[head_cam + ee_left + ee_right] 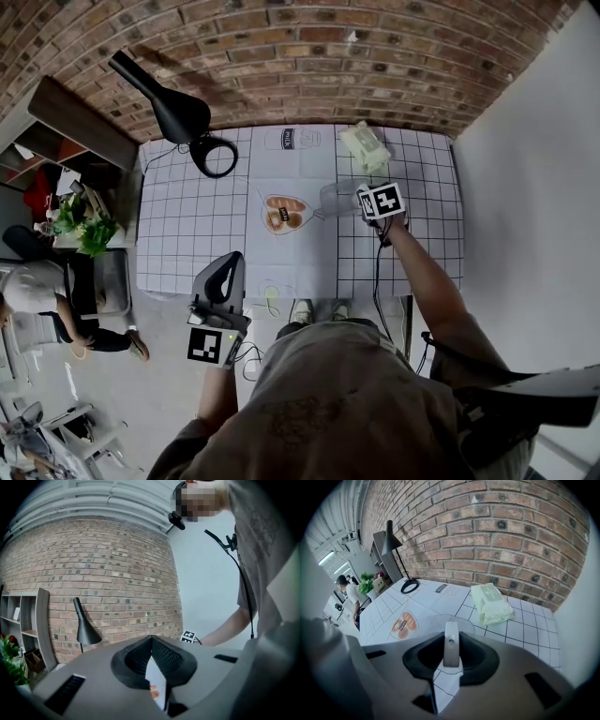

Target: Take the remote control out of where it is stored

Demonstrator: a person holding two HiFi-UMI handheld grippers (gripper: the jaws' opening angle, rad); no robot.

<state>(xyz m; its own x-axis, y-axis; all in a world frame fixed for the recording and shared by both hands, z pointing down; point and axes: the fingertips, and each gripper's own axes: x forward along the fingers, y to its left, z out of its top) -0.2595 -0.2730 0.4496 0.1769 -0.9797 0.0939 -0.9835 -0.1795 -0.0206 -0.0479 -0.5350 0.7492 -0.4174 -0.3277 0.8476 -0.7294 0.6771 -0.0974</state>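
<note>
I see no remote control in any view. A clear plastic container (335, 199) stands near the middle of the checked tablecloth (187, 234). My right gripper (360, 202) reaches it from the right. In the right gripper view a pale grey upright handle (451, 656) of the clear container (436, 620) sits between the jaws, and the right gripper (451, 641) is shut on it. My left gripper (232, 259) hangs off the table's near edge, away from the container. Its tips meet with nothing between them (152, 639).
A pale green pack of wipes (364, 147) (491, 603) lies at the back right. A black lamp (178, 112) with a ring base (216, 157) stands at the back left. An orange oval print (282, 215) marks the cloth. A person (37, 309) and a plant (84, 225) are left of the table.
</note>
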